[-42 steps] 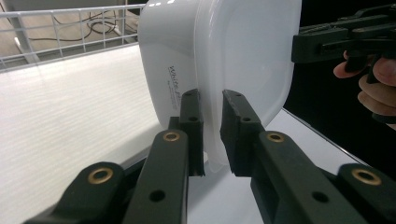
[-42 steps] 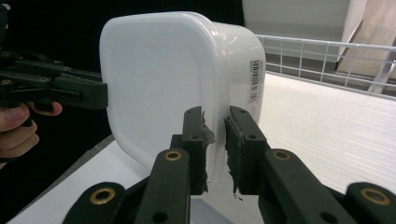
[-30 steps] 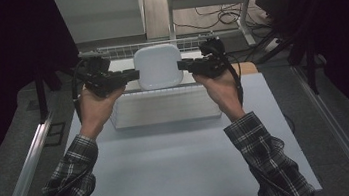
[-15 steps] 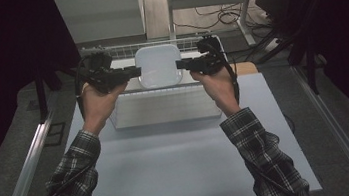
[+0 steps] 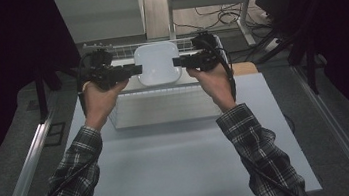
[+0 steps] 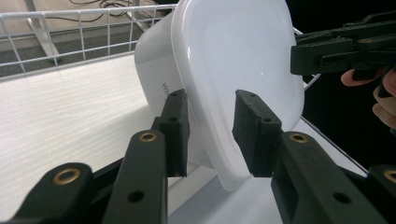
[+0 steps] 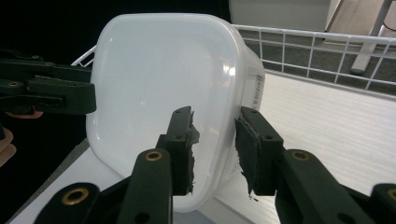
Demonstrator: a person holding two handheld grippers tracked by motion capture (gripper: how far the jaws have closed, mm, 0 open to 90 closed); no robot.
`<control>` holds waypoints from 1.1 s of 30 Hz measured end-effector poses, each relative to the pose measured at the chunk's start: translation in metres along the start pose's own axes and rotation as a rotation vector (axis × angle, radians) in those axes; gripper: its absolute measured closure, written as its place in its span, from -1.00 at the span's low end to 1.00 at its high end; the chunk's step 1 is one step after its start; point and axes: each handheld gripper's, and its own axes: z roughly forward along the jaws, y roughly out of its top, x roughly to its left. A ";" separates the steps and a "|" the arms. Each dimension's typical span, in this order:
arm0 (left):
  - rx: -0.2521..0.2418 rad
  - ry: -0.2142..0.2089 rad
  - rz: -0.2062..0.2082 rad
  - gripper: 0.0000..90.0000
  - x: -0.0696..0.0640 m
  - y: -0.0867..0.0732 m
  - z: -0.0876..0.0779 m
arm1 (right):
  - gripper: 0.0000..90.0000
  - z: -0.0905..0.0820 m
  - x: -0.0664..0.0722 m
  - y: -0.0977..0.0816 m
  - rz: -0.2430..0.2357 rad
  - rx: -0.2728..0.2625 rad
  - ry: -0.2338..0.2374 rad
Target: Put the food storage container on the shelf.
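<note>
— The left claw (image 5: 135,70) sits at the container's nine o'clock edge, and its jaws have just been spreading; in the left gripper view the rim of the white container (image 6: 233,70) runs between the pads, with a gap on both sides.

— And the right claw (image 5: 177,62)?

— Mirror of it, at three o'clock. Its jaws have just been parting too, and the rim passes between the pads without being pinched.

— Where's the container itself?

— Seen from above, toward twelve o'clock on the counter (image 5: 180,162), inside the white wire basket (image 5: 106,53). It is tipped on its side, broad flat face toward us, lower edge on the basket's pale floor.
</note>
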 end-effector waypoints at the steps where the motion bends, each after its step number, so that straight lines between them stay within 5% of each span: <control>1: 0.004 0.009 0.004 0.46 0.000 0.001 0.001 | 0.47 0.000 0.000 0.000 0.003 0.000 0.000; 11: 0.023 0.014 -0.018 0.48 0.002 0.006 0.006 | 0.41 0.004 -0.004 0.003 0.005 0.010 -0.003; 21: 0.055 0.073 0.007 0.26 0.003 0.013 0.015 | 0.23 0.011 -0.003 0.008 0.003 0.030 -0.034; 25: 0.055 0.100 0.004 0.18 0.004 0.016 0.019 | 0.25 0.014 -0.003 0.009 -0.032 0.020 -0.103; 33: 0.048 0.121 -0.002 0.06 0.004 0.020 0.025 | 0.29 0.021 -0.004 0.011 -0.055 -0.006 -0.160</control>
